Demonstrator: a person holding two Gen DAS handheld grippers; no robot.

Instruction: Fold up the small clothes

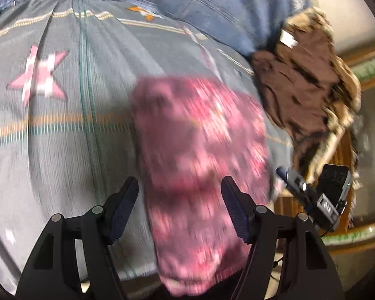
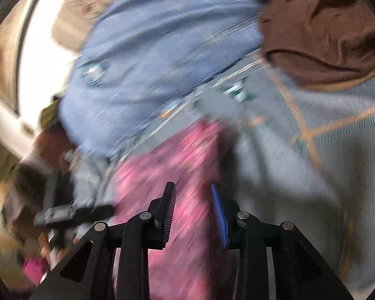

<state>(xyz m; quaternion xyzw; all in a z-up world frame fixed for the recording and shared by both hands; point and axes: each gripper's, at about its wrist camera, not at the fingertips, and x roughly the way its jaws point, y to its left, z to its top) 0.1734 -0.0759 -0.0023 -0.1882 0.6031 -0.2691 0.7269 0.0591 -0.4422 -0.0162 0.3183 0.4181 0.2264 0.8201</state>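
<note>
A pink patterned garment point(image 1: 200, 155) is seen lying on a grey bedsheet point(image 1: 62, 150) that carries star prints and orange and green stripes. The garment is stretched from the near edge of the bed toward its middle, and it is blurred in both views, so its pattern cannot be made out.

The left gripper point(image 1: 180, 195) is held released, with its jaws standing wide apart on either side of the garment; whether the pads touch the cloth cannot be told. The right gripper point(image 2: 193, 207) is seen with a narrower gap between its jaws, and pink cloth point(image 2: 187, 200) fills that gap, but the blur does not let it be told if the cloth is clamped.

A brown garment with a fur trim point(image 1: 310, 85) is lying near the far right corner of the bed, and a small white label point(image 1: 288, 38) is sewn on it; no writing can be read. A blue checked cloth point(image 1: 200, 2) is spread along the far edge.

No containers are shown.
</note>
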